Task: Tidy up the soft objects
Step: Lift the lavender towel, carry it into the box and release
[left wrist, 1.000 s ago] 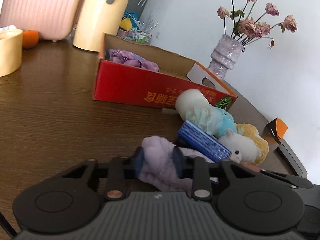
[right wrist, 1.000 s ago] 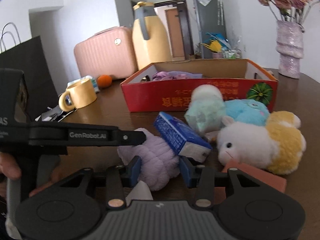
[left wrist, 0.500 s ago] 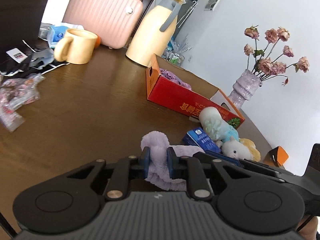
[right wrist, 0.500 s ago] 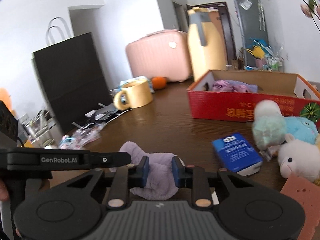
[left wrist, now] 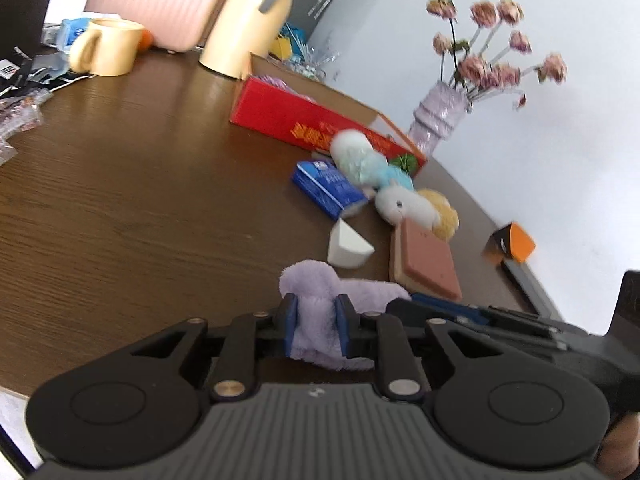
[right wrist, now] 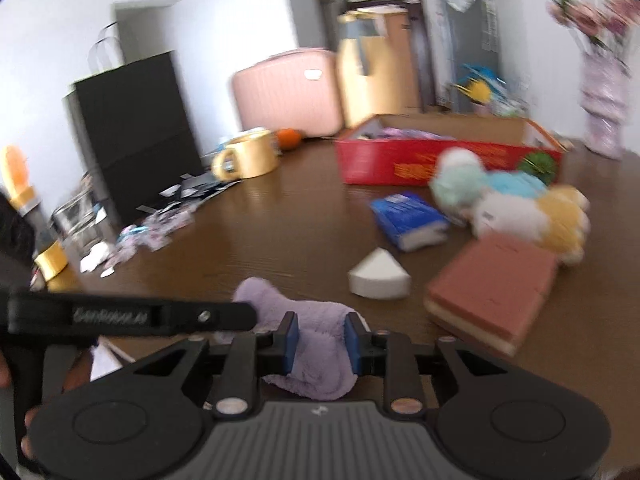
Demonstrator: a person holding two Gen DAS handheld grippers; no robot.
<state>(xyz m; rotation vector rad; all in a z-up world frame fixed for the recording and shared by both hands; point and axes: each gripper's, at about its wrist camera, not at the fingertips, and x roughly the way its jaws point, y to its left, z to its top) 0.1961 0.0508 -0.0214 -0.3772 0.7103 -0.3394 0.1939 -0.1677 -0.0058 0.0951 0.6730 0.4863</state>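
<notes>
- The task looks to be at an early stage: in the red cardboard box (right wrist: 440,160) only some purple cloth (right wrist: 404,133) is seen, at its left end, and most soft things lie on the brown table (left wrist: 120,200) outside it
- The lavender fluffy cloth (left wrist: 320,312) is at the near edge of the table, well apart from the box, and both tools have it
- The left gripper (left wrist: 316,330) pinches one end of this cloth between its blue pads; the jaws are narrow and opening a little, with the cloth between them
- The right gripper (right wrist: 322,342) pinches the other end in the same way, its jaws also narrow and opening a little
- Left to sort, I judge: the mint and blue plush (right wrist: 480,182) just in front of the box, the white and yellow plush (right wrist: 536,216) beside it, the white wedge sponge (right wrist: 380,278) and the brown sponge block (right wrist: 492,292)
- The blue packet (right wrist: 408,216) between them may be tissues; I cannot tell
- The rest of the box is hidden by its near wall
</notes>
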